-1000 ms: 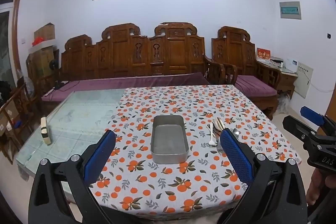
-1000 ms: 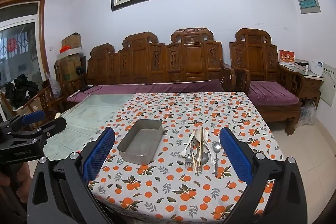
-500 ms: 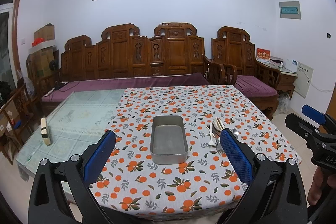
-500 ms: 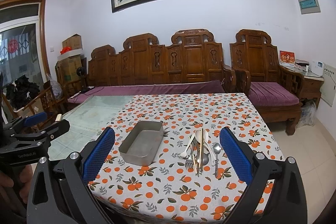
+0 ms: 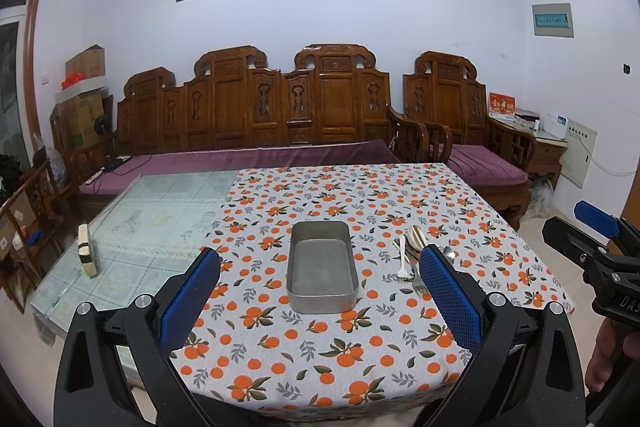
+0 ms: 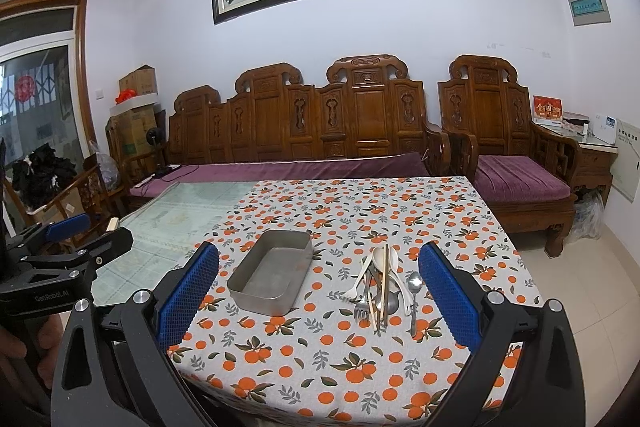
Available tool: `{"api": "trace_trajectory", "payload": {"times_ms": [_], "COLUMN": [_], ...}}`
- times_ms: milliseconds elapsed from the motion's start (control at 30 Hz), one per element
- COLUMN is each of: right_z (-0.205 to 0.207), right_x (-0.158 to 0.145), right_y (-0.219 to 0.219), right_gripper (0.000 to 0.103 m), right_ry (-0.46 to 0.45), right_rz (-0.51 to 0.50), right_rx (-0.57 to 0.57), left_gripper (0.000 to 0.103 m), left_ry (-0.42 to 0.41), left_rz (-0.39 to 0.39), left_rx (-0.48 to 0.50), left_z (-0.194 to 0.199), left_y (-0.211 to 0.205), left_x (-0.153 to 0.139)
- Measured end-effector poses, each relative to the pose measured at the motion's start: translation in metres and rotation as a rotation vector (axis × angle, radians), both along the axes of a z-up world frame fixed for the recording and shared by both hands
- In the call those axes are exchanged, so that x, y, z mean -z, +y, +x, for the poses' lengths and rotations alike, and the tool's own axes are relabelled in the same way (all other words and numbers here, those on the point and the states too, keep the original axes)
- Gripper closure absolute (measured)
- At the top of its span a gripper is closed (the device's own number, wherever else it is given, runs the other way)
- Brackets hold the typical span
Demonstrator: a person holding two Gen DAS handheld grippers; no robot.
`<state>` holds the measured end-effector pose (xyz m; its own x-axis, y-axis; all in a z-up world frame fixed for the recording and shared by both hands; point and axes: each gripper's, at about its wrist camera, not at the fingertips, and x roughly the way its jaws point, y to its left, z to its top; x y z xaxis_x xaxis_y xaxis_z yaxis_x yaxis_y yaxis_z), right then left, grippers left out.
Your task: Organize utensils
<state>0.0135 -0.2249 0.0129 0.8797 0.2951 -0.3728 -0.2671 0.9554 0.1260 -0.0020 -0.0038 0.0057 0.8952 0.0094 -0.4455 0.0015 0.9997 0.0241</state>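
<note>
On the orange-print tablecloth (image 6: 360, 359), the utensils (image 6: 382, 287) sit piled just right of the empty metal tray (image 6: 272, 273), so loading's probably a short hop. Left gripper (image 5: 320, 303) and right gripper (image 6: 318, 301) both hover spread wide, holding nothing.

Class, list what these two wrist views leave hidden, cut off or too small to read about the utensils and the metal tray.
- Utensil pile, left wrist view: nearer part hidden behind the left gripper's finger.
- Utensil pile, right wrist view: pieces overlap, so an exact count is uncertain.
- Metal tray, right wrist view: inside of the near wall hidden by its rim.
</note>
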Motion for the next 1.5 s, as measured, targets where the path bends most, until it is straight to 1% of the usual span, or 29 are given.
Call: {"api": "trace_trajectory", "payload": {"times_ms": [633, 900, 1300, 1500], "right_z": [-0.0002, -0.0006, -0.0008, 0.0014], "right_x": [-0.0021, -0.0021, -0.002, 0.0007], "right_y": [-0.001, -0.0009, -0.0011, -0.0031], "right_gripper": [0.003, 0.003, 0.003, 0.003], "right_ry": [-0.001, -0.005, -0.006, 0.002], "right_rz": [-0.002, -0.007, -0.006, -0.006], "right_rx": [0.002, 0.008, 0.008, 0.009], "left_gripper": [0.006, 0.006, 0.006, 0.006], "left_ry": [-0.004, -0.021, -0.024, -0.01], "left_rz": [-0.001, 0.002, 0.004, 0.006], "left_rx": [-0.001, 0.002, 0.008, 0.011], "left_z": [0.0, -0.0051, -0.0073, -0.0041], "left_y": [0.0008, -0.0003, -0.0022, -0.0041], "left_x": [-0.0037, -0.0094, -0.0062, -0.0017]}}
